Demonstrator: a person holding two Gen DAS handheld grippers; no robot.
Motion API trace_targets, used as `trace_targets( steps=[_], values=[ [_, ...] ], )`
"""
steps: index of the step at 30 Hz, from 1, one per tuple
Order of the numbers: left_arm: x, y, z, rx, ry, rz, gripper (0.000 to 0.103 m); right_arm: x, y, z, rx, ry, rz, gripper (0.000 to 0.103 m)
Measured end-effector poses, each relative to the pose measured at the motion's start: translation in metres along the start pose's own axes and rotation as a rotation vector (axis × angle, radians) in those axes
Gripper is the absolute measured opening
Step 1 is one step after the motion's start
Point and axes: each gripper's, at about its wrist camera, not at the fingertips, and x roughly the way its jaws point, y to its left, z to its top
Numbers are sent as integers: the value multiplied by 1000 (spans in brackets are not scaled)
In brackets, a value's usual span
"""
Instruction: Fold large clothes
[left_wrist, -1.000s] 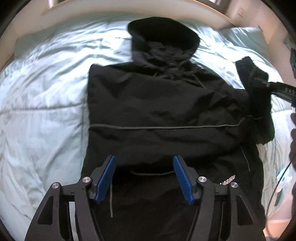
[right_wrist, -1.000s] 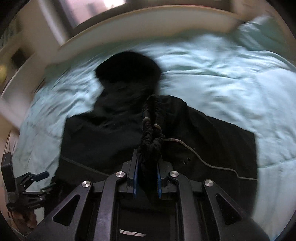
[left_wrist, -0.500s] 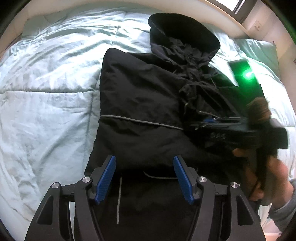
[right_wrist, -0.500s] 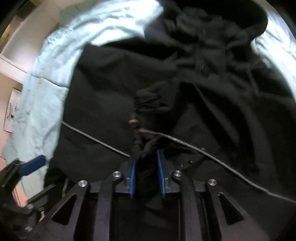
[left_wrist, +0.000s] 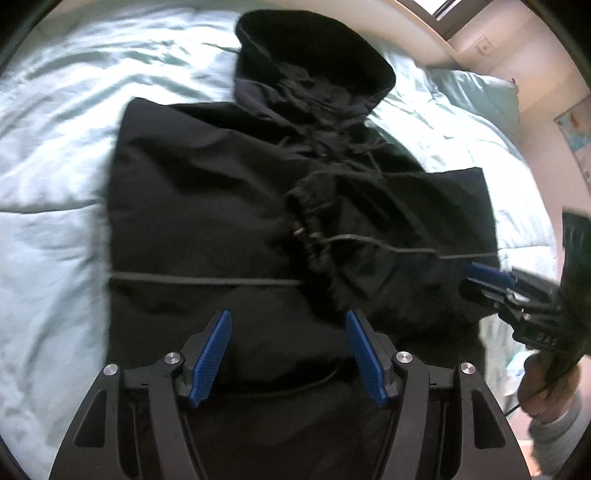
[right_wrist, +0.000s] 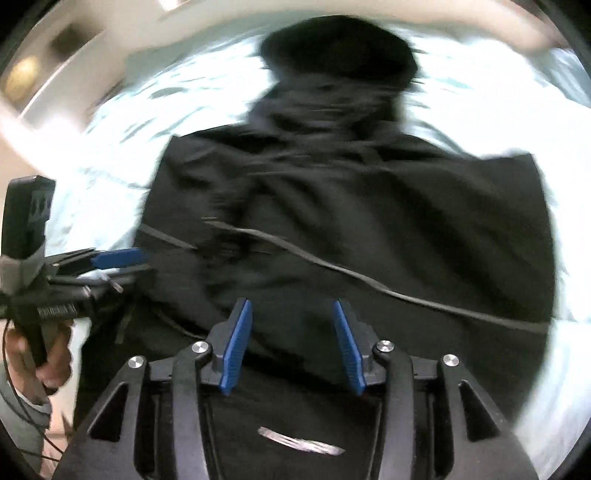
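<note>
A black hooded jacket (left_wrist: 207, 206) lies flat on the bed, hood (left_wrist: 314, 62) at the far end. Its right sleeve is folded across the chest, the cuff (left_wrist: 306, 221) near the middle. A thin grey piping line crosses the body. My left gripper (left_wrist: 288, 354) is open and empty above the jacket's lower part. My right gripper (right_wrist: 291, 347) is open and empty above the hem; it also shows at the right edge of the left wrist view (left_wrist: 491, 277). The jacket (right_wrist: 369, 221) fills the blurred right wrist view, where the left gripper (right_wrist: 114, 258) shows at left.
The bed has a pale green duvet (left_wrist: 48, 184) around the jacket, with a pillow (left_wrist: 476, 92) at the far right. A beige headboard and wall run behind. The person's hand (left_wrist: 546, 380) holds the right gripper at the bed's right side.
My right gripper let go of the sleeve cuff, opened and drew back to the right. The sleeve now lies folded over the chest. The left gripper stayed open over the hem.
</note>
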Motion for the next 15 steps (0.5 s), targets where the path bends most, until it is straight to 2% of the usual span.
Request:
trace_targets(
  steps=[4,7,10,13,15],
  values=[
    [20,-8,22,-26,5,-77,66,-3,-49,-10,78,9,-101,49],
    [42,-11,34,-32,25,-39,66,14,-73,-18,115,46,-119,48],
    [64,-11,41,-38,51,-1,66,38,-79,-21,138,91,-97,49],
    [73,-15,44,-38,40,5,64,44,-77,-21,145,91,-105,50],
    [70,-23,44,-18,18,-6,23,42,-77,-20,141,89,-96,50]
  ],
)
